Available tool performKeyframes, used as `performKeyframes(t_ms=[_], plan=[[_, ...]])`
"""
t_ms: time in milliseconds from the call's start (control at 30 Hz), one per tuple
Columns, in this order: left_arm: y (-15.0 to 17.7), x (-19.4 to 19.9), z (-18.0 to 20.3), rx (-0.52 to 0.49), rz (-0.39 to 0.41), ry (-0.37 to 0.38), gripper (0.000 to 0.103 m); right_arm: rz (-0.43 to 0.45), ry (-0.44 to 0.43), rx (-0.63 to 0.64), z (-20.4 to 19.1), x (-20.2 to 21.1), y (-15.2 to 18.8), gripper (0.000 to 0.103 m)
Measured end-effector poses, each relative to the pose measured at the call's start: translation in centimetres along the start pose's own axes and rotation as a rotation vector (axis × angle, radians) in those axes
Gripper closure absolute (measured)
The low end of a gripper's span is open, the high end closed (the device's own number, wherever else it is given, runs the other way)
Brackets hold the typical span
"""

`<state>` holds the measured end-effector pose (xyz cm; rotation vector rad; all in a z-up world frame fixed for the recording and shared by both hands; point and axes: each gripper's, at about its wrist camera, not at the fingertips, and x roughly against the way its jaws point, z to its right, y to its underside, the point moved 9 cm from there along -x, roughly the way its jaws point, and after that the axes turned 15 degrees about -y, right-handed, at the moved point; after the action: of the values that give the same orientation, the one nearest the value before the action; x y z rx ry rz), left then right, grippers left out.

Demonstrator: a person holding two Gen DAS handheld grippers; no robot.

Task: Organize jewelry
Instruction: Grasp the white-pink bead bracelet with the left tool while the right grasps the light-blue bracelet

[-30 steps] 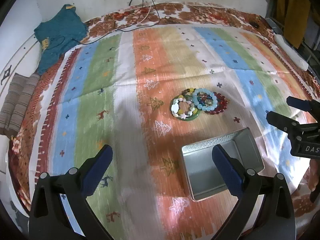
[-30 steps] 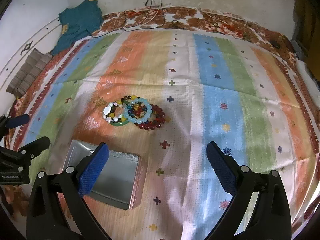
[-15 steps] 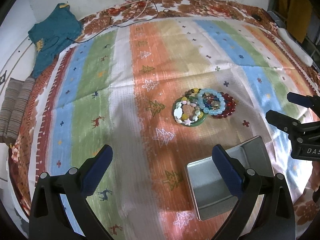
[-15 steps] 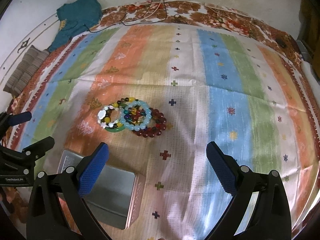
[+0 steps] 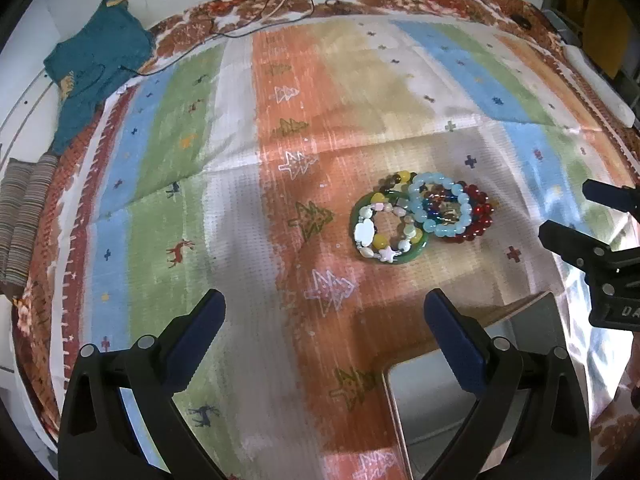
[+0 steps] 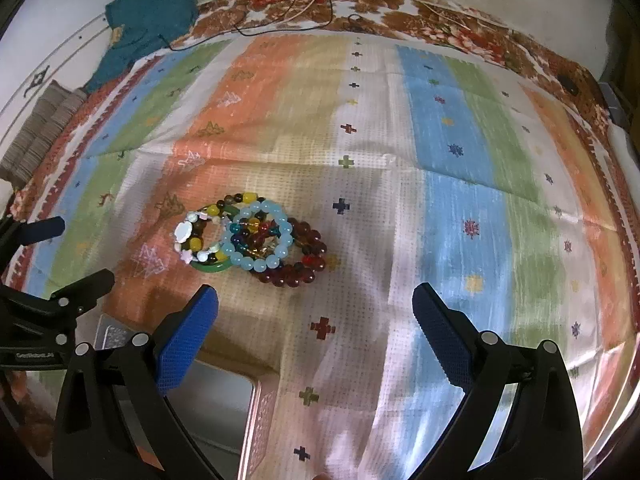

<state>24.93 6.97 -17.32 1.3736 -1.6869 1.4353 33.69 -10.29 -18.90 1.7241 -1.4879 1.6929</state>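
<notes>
Counting five bracelets point(image 5: 420, 220), one tin point(image 5: 472, 392)

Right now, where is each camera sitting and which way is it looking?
Left wrist: sits on the left gripper, looks forward and down at the striped cloth; its own open fingers show, with the right gripper at the right edge.
Right wrist: sits on the right gripper, looking the same way; its open fingers show, the left gripper at the left edge.
Both see the pile of bracelets and the metal tin.
</notes>
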Motion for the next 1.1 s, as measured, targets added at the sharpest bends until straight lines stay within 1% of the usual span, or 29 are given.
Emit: performKeyframes(t_ms=[167, 433, 567, 667, 833, 900, 1000, 1100], plan=[[-0.5, -1.5, 0.2, -0.01, -0.02, 0.013, 0.006, -0.015, -0.013, -0.007, 0.2, -0.8, -0.5, 0.004], [-1.5, -3.7, 0.1, 0.002, -0.054, 0.035, 0.006, -0.046, -0.022, -0.022, 0.7, -2.7, -1.1, 0.004], [-1.9, -4.8, 0.4, 0.011, -0.074, 0.06, 0.007, -0.059, -0.025, -0.018, 0.6, -3.6, -1.6, 0.004], [-2.1, -5.5, 0.6, 0.006, -0.085, 0.065, 0.012, -0.067, -0.029, -0.018, 0.6, -4.1, -1.9, 0.004], [-2.5, -6.8, 1.0, -0.005, -0.102, 0.083, 0.016, -0.087, -0.018, -0.022, 0.8, -4.9, -2.1, 0.005], [-2.6, -7.1, 1.3, -0.011, -0.104, 0.097, 0.017, -0.098, -0.017, -0.029, 0.9, -5.3, -2.2, 0.015], [-2.9, -7.6, 1.6, -0.016, -0.112, 0.116, 0.021, -0.108, -0.019, -0.037, 1.2, -6.0, -2.4, 0.015], [-2.8, -8.1, 2.1, -0.026, -0.121, 0.126, 0.03, -0.115, -0.019, -0.03, 1.1, -6.6, -2.6, 0.015]])
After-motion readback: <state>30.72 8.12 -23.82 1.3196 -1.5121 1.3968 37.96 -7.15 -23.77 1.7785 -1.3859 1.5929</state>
